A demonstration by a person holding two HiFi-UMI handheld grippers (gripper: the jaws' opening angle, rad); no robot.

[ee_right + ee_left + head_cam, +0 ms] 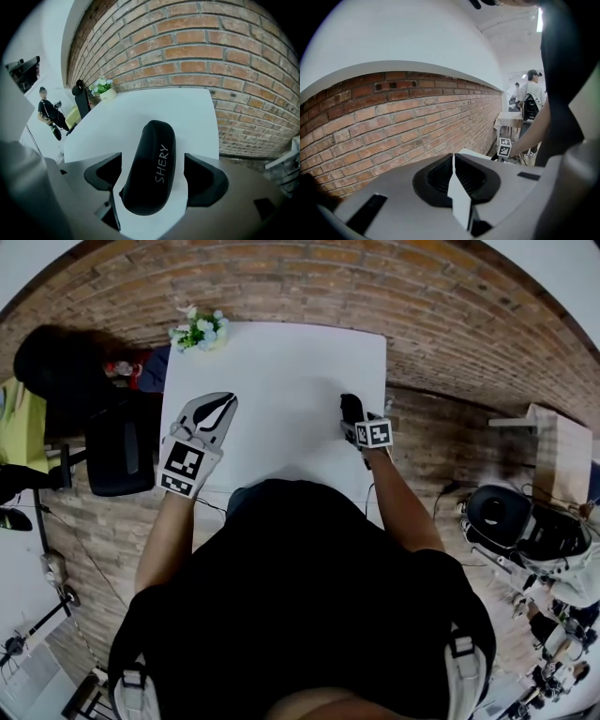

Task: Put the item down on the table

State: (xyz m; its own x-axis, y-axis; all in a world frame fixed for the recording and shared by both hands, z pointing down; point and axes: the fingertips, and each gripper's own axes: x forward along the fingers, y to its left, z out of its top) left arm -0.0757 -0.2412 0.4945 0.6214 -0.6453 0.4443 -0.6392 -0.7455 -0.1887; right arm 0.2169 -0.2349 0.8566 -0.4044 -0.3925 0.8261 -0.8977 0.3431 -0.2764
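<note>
A black oval glasses case (151, 164) with "SHERY" printed on it lies on the white table (154, 105) between the jaws of my right gripper (154, 177). The jaws stand open, and a strip of white table shows on each side of the case. In the head view the case (350, 410) is a dark shape near the table's (281, 362) right edge, under the right gripper (353, 418). My left gripper (226, 401) hovers at the table's left side, shut with nothing in it. Its pads (440, 176) meet along a thin line in the left gripper view (453, 161).
A pot of white flowers (200, 331) stands at the table's far left corner, and the brick wall (328, 277) runs behind it. A black chair (117, 451) stands left of the table. People (530, 98) stand in the distance. Equipment (525, 521) clutters the right.
</note>
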